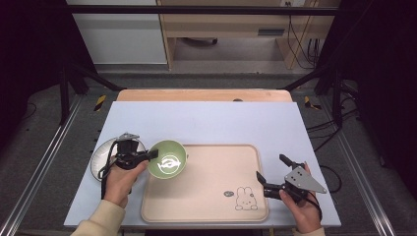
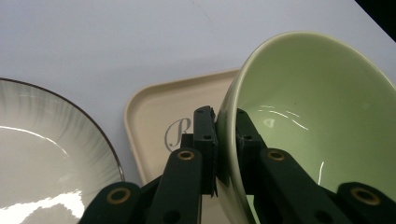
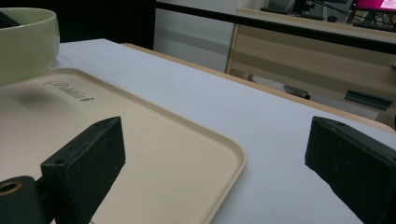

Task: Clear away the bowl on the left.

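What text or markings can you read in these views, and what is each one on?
"Rabbit": cursive grey script on the beige tray, near the green bowl; the last letter is hard to make out.
Rabbit drawing with a small round mark beside it, on the tray: mark too small to read.

Tray [image 1: 206, 191] middle: bare, passable.
Tray's left corner: green bowl [image 1: 167, 159] blocks.
Bench [image 1: 206, 123] far half: open.

Pale green bowl [image 1: 167, 159], glossy, empty, tilted, rim pinched by left gripper [image 1: 150, 155], held over beige tray [image 1: 206, 206] far-left corner.
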Available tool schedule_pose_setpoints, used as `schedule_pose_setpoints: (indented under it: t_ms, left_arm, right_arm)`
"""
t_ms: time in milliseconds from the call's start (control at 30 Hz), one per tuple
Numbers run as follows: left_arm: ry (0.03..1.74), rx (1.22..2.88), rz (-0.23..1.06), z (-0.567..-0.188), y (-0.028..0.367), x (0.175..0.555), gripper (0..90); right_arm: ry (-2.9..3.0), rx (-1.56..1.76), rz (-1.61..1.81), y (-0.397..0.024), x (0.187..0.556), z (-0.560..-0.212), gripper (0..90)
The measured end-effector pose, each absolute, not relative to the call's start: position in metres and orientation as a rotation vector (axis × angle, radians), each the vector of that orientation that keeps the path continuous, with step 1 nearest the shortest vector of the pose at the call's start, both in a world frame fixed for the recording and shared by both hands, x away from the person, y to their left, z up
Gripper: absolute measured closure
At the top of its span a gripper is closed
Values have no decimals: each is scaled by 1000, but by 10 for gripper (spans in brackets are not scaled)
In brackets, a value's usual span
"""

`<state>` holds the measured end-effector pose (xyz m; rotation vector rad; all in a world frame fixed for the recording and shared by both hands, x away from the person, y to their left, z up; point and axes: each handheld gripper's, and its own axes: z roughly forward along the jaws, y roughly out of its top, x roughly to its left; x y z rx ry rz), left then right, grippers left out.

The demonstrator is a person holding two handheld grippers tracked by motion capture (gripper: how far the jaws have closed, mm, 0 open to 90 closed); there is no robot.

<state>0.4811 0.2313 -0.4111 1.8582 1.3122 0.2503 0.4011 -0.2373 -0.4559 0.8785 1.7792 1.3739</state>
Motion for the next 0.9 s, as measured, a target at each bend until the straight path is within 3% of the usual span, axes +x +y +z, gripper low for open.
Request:
schedule_pose_setpoints:
  t_ms: [900]
  left_arm:
    - [1255,1908,219,-418,199,480,830]
  right_arm:
    - [1775,881,1377,-239,401,-456,51]
